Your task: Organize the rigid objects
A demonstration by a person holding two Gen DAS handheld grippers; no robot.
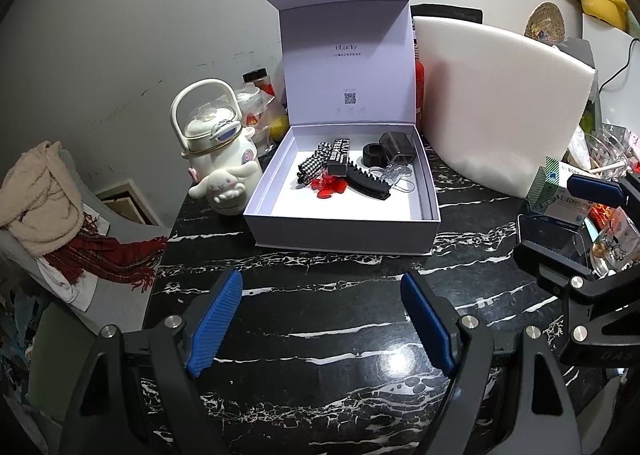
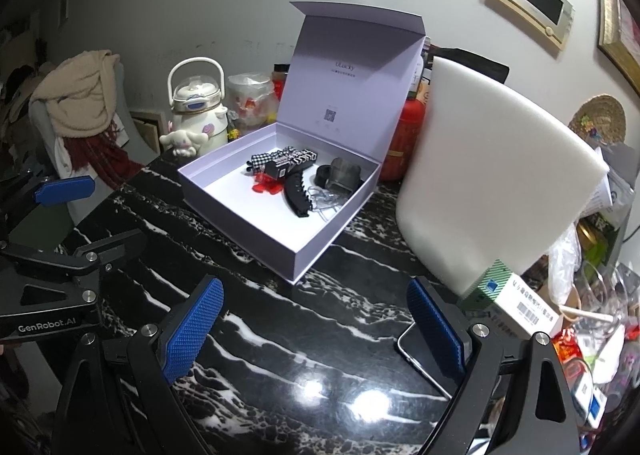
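Now, left claw: the left claw (image 1: 322, 319) hovers over the near part of the black marble desk (image 1: 304, 295), blue pads spread wide, nothing between them.
Right claw: the right claw (image 2: 316, 329) is likewise spread wide and holds nothing; a phone (image 2: 420, 355) lies on the desk just beside its right finger.
Box: the lavender gift box (image 1: 344, 227) sits on the desk beyond both claws, lid standing upright at its far side.
Contents: inside, toward the far half, lie a black hair claw clip (image 1: 368, 183), a red flower clip (image 1: 330, 187), a checkered bow clip (image 1: 314, 165), a black printed tube box (image 1: 340, 157), a clear clip (image 1: 396, 175), a black ring (image 1: 373, 153) and a dark smoky cap (image 1: 396, 147).
Left of box: a white kettle-shaped bottle (image 1: 214, 135) with a Cinnamoroll figure (image 1: 226, 189) in front.
Right of box: a white foam board (image 1: 500, 103) leans upright; near it sits a green-and-white medicine box (image 2: 516, 305).
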